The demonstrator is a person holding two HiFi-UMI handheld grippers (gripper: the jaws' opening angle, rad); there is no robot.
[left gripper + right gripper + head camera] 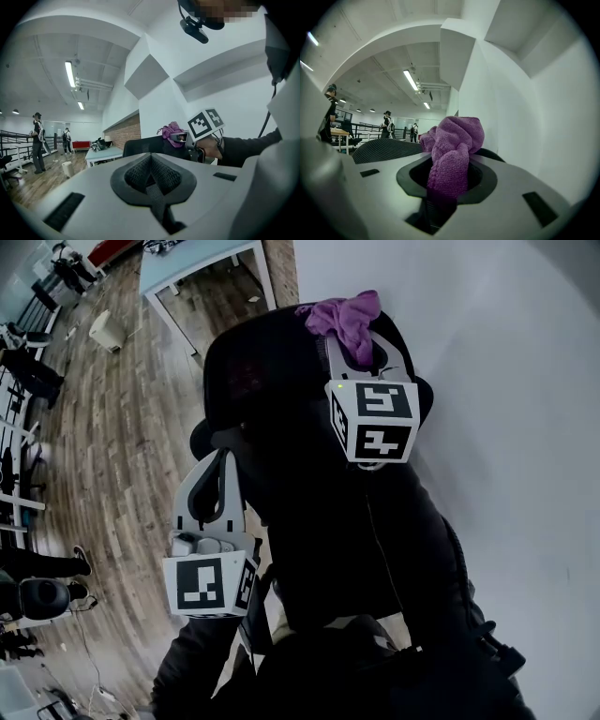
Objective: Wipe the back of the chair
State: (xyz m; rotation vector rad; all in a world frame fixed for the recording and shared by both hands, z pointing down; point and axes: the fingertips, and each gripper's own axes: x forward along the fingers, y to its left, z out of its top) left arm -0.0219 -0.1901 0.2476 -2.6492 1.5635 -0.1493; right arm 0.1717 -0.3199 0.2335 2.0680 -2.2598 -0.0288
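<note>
Right gripper (359, 341) is clamping a bunched purple cloth (343, 315) at the top edge of the black chair back (258, 371), beside the white wall (487, 381). The edge is running leftward from the cloth. Left gripper (223, 461), jaws together on nothing, is hanging lower, farther off.

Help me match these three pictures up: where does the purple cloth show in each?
Head view: purple cloth, top centre, gripped by the right tool.
Left gripper view: small, right of centre.
Right gripper view: large, centre, between the shut jaws.
Shared landmark: the black chair back, beside the cloth in all three.
</note>
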